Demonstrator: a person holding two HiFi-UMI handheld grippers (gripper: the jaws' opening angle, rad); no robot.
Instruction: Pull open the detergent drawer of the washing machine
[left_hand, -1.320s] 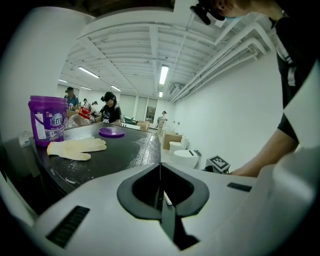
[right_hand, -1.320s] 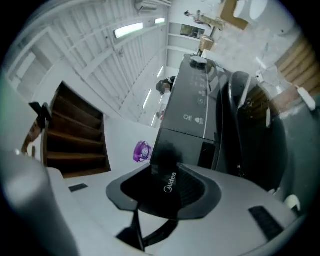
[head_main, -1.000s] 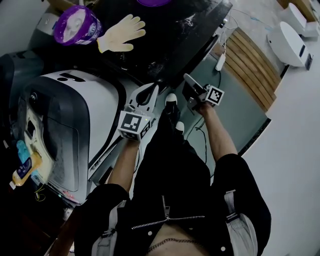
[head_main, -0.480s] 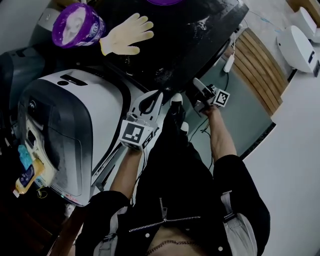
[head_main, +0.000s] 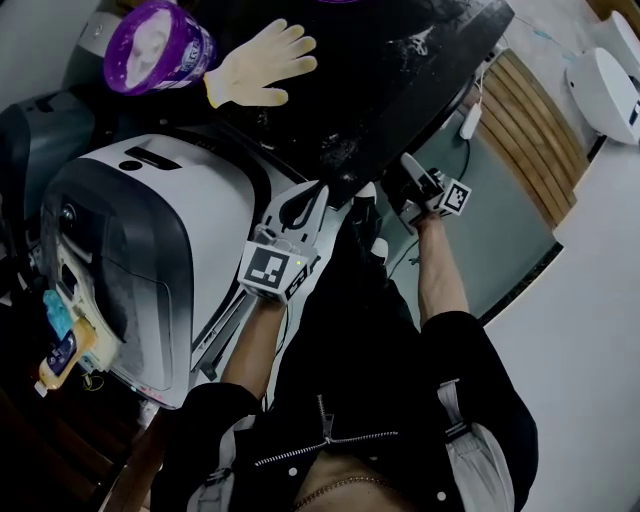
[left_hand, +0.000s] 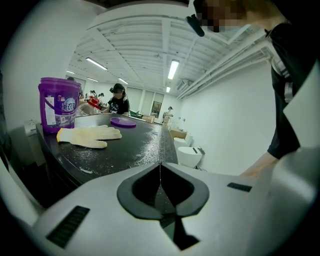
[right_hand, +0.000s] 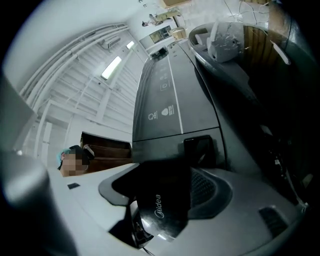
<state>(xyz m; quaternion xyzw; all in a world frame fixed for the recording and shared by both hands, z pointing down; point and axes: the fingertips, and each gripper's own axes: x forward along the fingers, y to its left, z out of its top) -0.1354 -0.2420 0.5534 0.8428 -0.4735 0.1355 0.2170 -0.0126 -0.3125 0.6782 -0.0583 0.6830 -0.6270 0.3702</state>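
Right gripper view | right gripper (right_hand: 167, 172): jaws pretty wide, just been closing, clamped on glossy black Midea-badged detergent drawer front (right_hand: 165, 210) | left gripper (left_hand: 160, 167): jaws together, nothing in 'em, facing dark speckled countertop (left_hand: 135, 145)

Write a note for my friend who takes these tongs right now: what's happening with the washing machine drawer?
Left tongs: shut, empty, facing the black counter.
Right tongs: wide, have just been closing around the dark Midea-marked front, seemingly the drawer's, on the grey washing machine; can't tell if they pinch it yet.
Done: right tongs lined up on it.
To do: firm the grip, then probably pull the drawer straight out.
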